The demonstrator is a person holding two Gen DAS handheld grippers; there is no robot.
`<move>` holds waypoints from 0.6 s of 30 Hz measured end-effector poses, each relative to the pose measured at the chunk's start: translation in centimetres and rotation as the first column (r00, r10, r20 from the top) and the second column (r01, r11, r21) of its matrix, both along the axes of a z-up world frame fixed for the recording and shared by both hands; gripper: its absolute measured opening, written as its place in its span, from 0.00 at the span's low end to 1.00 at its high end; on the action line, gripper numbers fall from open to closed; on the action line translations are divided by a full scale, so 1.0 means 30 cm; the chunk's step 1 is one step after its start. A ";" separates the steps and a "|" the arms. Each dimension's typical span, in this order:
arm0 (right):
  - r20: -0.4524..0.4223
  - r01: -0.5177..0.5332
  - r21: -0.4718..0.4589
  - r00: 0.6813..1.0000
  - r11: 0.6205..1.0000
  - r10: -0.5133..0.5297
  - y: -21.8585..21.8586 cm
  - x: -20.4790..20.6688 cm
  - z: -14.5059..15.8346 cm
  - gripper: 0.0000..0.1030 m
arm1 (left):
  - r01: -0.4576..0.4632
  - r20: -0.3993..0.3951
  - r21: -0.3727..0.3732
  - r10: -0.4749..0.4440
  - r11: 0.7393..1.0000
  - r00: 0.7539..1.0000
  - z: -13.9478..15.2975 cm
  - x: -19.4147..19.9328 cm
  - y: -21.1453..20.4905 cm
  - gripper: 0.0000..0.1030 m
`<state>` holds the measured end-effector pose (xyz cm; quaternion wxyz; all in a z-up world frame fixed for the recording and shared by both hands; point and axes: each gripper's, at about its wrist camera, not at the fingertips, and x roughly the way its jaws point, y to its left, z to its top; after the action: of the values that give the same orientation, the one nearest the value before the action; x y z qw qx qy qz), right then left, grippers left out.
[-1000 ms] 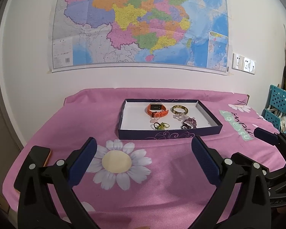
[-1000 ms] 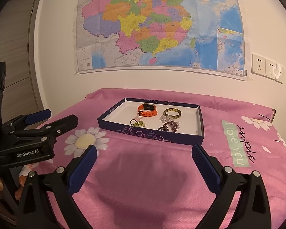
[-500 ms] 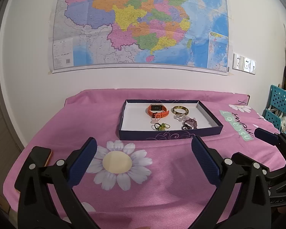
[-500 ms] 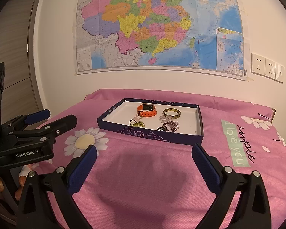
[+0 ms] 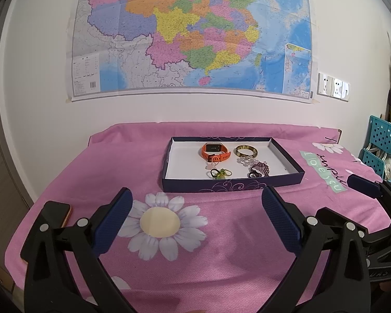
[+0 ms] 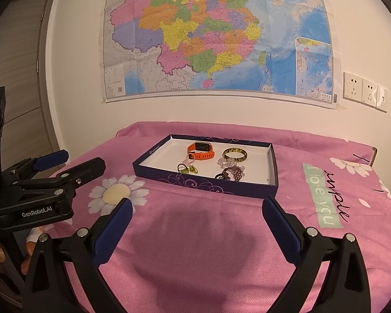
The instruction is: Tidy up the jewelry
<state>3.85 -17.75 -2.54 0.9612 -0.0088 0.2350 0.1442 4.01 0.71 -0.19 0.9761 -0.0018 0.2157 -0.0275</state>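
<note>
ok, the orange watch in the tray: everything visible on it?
The orange watch has a dark rectangular face and a rubbery-looking orange strap closed into a loop. It lies in the far middle of the shallow navy box, on the white floor, left of the olive bangle. A small pinkish piece touches its near side. Neither gripper is near it.

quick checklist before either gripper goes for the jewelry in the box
1. Left gripper open and empty: ok.
2. Right gripper open and empty: ok.
3. Both grippers short of the shallow box, above bare pink cloth: ok.
4. Orange watch and mottled bangle lie apart, each free to grasp: ok.
5. Pale bead bracelet and dark purple beaded piece separate from each other: cannot tell, they look bunched.
6. Phone at the cloth's left edge, clear of the path to the box: ok.
</note>
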 end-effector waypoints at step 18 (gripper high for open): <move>-0.001 0.003 -0.002 1.000 1.000 -0.003 0.000 0.000 0.000 0.93 | -0.001 0.003 0.001 0.001 1.000 1.000 0.002 -0.001 -0.003 0.95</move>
<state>3.87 -17.76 -2.53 0.9613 -0.0094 0.2355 0.1423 3.99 0.62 -0.13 0.9764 -0.0015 0.2143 -0.0267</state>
